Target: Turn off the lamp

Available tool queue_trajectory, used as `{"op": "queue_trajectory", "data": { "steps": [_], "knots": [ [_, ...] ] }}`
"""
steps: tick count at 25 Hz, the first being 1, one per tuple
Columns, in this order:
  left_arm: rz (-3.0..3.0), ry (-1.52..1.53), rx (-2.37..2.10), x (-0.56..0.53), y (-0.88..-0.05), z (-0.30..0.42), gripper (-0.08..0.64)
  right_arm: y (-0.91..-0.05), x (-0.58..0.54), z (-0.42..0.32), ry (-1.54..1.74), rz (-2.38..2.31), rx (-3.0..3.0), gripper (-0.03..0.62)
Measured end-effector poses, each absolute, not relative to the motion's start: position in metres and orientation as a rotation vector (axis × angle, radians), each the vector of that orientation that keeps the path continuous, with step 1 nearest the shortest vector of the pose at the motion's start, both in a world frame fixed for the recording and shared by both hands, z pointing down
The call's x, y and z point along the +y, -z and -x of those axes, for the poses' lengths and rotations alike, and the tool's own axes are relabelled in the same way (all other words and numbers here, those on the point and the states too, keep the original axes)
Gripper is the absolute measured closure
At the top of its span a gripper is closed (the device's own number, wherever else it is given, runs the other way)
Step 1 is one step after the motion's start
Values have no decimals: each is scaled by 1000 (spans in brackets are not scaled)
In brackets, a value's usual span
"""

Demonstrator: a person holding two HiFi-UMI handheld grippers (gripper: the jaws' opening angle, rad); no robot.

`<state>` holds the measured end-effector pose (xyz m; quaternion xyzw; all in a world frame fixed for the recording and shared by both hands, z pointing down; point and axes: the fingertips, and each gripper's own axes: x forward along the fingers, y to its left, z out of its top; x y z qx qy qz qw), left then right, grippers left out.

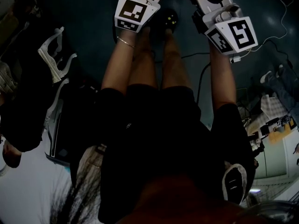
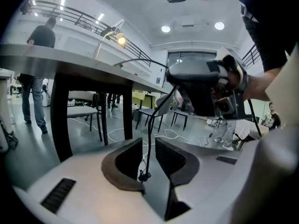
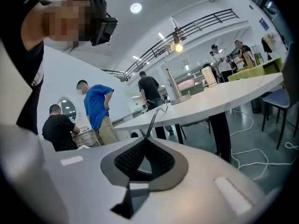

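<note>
– Lamp (image 3: 177, 45) first, where is it?
– On the white table (image 3: 233, 94), toward the far end in the right gripper view. Round metal base, thin stem, bulb lit. Left gripper view shows it too, from below the table edge, bulb glowing up top.
– Right gripper (image 3: 145, 141)?
– Jaws pressed together, pinching a thin dark cord (image 3: 156, 118). Cord leaves the tips and runs up toward the table edge.
– Left gripper (image 2: 148, 146)?
– Jaws spread. Cord hangs down through the gap, with a small lump on it low near the jaw roots. Pads don't press on it; can't tell if it brushes one.
– The two grippers relative to each other?
– Left gripper view looks up at the right gripper, higher and to the right, and the cord climbs from the left jaws toward it. Head view has both side by side at the top edge, marker cubes (image 1: 135, 13) facing the camera, jaws cut off by the frame.
– Rest of head view?
– Person's own arms and legs, dark clothes, dark floor (image 1: 93, 13), bracelet (image 1: 126, 42) on the left wrist.
– Background?
– Right gripper view: person in a blue shirt (image 3: 98, 108), one in black (image 3: 58, 129) low at left, more people behind the table. Left gripper view: someone standing (image 2: 39, 64) beyond the table, chairs (image 2: 159, 108), white cables (image 2: 173, 135) loose on the floor.
</note>
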<state>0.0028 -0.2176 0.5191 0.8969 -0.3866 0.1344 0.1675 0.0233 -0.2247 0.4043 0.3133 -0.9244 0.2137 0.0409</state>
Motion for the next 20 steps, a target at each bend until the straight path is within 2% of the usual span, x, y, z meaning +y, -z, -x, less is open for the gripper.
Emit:
{"op": "queue_trajectory", "data": {
  "steps": [14, 20],
  "knots": [
    [-2580, -624, -952, -230, -567, -28, 489, -378, -215, -20, -719, -868, -2913, 573],
    [-2601, -614, -950, -234, -569, -38, 491, -371, -216, -28, -708, -873, -2916, 574]
  ]
}}
